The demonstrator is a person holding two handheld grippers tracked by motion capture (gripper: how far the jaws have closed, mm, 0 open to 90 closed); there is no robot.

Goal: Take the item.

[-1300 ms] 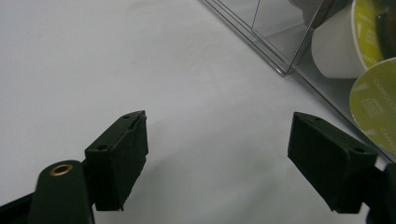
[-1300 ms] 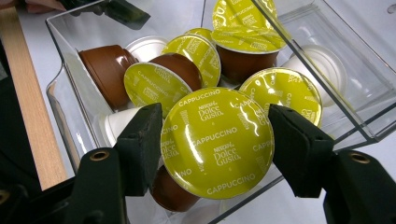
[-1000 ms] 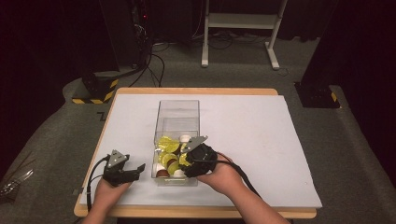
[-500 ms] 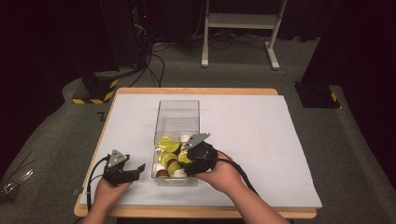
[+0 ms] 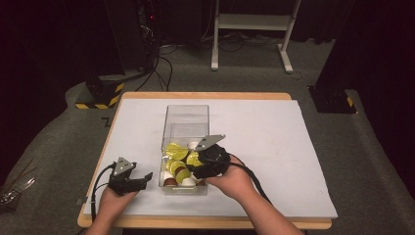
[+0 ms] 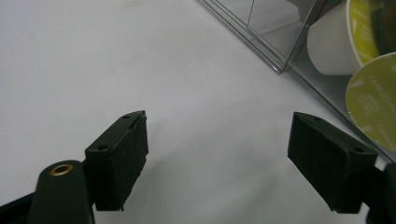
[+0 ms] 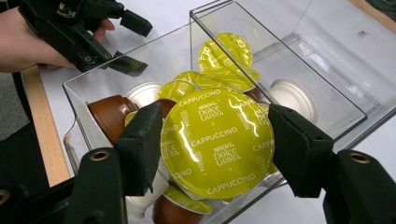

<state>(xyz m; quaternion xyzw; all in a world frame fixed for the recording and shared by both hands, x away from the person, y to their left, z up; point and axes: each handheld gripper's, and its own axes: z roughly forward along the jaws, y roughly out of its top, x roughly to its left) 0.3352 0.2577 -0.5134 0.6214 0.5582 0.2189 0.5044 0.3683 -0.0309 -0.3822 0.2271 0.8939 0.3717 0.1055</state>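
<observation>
A: Right gripper [image 7: 217, 154]: jaws clamped on a round yellow-lidded Cappuccino capsule [image 7: 217, 142], one pad at each edge of the foil lid, just above the clear plastic box [image 7: 205, 18] on the white table [image 5: 274, 142].

B: Edge grip, probably to keep the foil unpunctured. Beyond it?

A: More capsules piled below. Left gripper [image 6: 233, 154] rests beside the box, jaws spread, empty; likely waiting.

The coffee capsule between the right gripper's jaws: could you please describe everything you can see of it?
The coffee capsule has a round, shiny yellow-green foil lid printed "Cappuccino" and "Nescafé Dolce Gusto", facing the camera. A whitish body shows below the lid. The right gripper holds it by opposite edges, over other capsules in the near end of the clear plastic box.
</observation>
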